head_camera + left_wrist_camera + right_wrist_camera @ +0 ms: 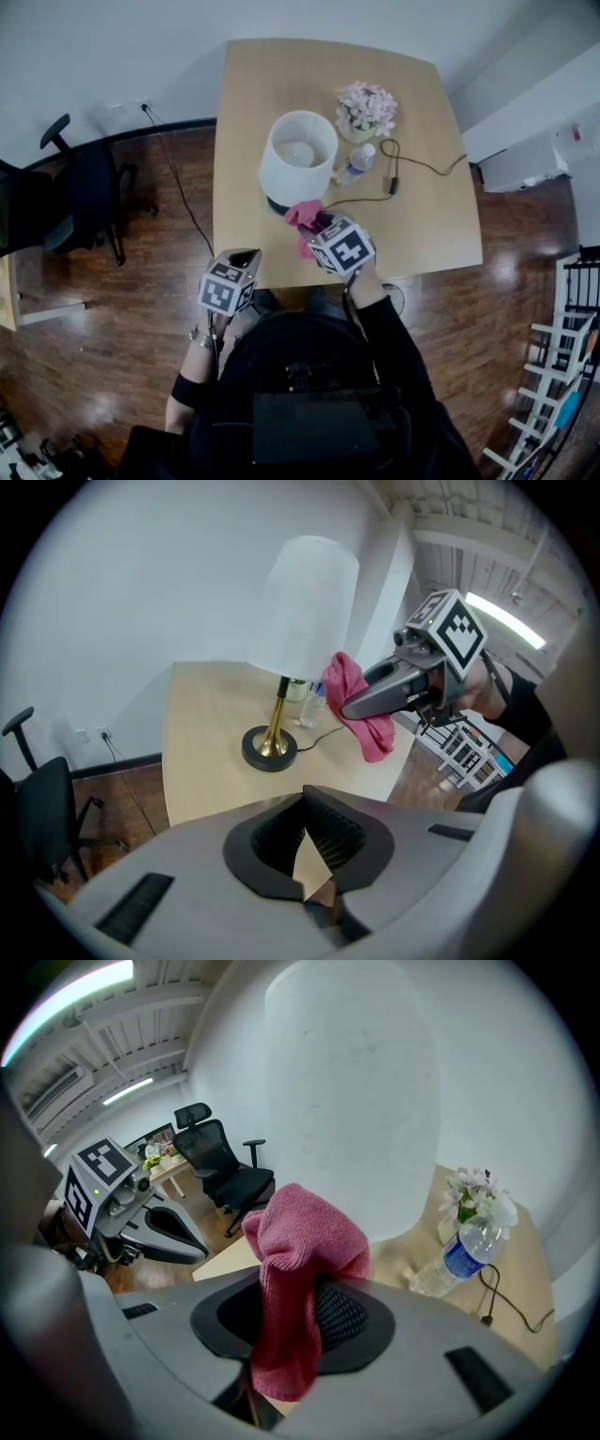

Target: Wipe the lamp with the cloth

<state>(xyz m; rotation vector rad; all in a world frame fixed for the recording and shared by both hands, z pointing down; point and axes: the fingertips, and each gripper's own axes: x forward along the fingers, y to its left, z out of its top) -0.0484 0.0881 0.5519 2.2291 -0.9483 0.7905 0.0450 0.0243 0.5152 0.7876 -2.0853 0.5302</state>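
Pink cloth (300, 1241), white lampshade (298, 155), brass stem (277, 726), black base (269, 752), pale wood surface (431, 225), pinkish-white flowers (367, 106), clear bottle (459, 1260) with blue label, dark brown floor (141, 309), black chair (89, 192)

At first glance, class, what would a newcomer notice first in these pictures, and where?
The pink cloth clamped in the right gripper, held close to the white lamp on the wooden table. Beyond the lamp sit pink flowers and a water bottle.

Black sleeves (394, 337), grey grippers (242, 255), marker cubes (227, 286)
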